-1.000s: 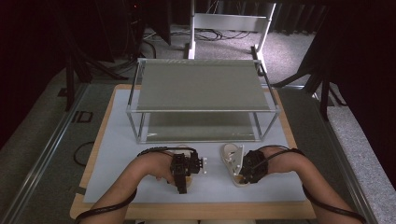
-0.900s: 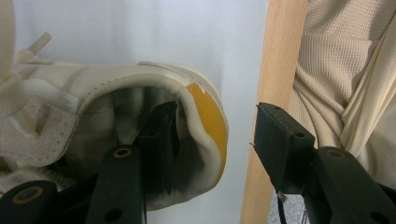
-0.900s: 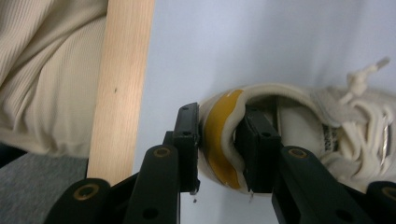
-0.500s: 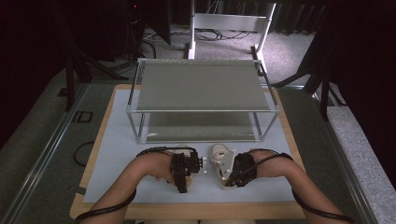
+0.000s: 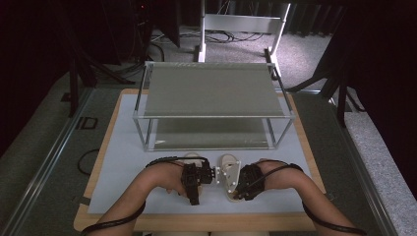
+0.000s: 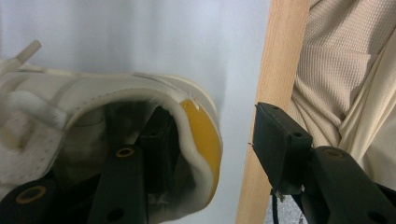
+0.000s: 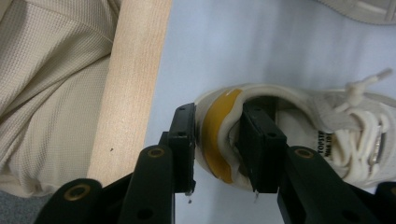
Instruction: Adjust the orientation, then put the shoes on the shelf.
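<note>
Two white sneakers with yellow heel patches lie on the pale mat near the table's front edge. My left gripper stands open over the heel of one sneaker, one jaw inside the opening and the other clear of the heel. That sneaker is mostly hidden by the hand from above. My right gripper pinches the heel of the other sneaker. One pad is outside, one inside, and its jaws have just been opening slightly.
A two-tier metal-framed shelf rack stands across the back of the mat. The wooden table edge and the person's beige shirt lie close behind both grippers. A second sole shows beyond the right gripper.
The right hand has slid left with its sneaker, closing the gap to the left hand. The left hand has stayed put.
</note>
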`<state>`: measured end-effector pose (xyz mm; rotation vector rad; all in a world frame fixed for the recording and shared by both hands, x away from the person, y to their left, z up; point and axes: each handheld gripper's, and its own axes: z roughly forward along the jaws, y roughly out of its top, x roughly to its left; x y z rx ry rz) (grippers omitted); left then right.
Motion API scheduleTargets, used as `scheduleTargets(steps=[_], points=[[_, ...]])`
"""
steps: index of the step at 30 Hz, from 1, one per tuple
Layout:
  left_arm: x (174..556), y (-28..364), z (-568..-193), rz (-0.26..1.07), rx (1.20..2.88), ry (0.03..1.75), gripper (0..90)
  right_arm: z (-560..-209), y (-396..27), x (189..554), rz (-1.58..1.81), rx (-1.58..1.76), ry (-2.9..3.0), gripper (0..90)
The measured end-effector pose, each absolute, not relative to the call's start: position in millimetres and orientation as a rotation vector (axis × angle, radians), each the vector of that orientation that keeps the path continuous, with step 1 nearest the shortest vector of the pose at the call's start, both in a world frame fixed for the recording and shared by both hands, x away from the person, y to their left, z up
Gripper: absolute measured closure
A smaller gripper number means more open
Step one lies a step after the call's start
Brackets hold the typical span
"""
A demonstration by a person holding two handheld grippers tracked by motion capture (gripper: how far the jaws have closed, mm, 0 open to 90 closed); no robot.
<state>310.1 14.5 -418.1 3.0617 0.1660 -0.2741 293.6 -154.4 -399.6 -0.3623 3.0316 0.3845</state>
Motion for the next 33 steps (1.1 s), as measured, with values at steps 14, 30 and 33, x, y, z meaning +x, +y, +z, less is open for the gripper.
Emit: scheduleTargets(steps=[14, 30, 33], points=[[312, 16, -419, -0.199, 3.048, 0.141, 72.4, -400, -154, 295, 0.405, -0.290, 3.048, 72.3], [315, 14, -405, -0.143, 3.049, 0.123, 75.7, -377, -164, 303, 0.439, -0.204, 2.938, 72.7], [321, 15, -400, -0.125, 3.023, 0.148, 75.6, -373, -166, 309, 0.460, -0.173, 2.910, 72.6]])
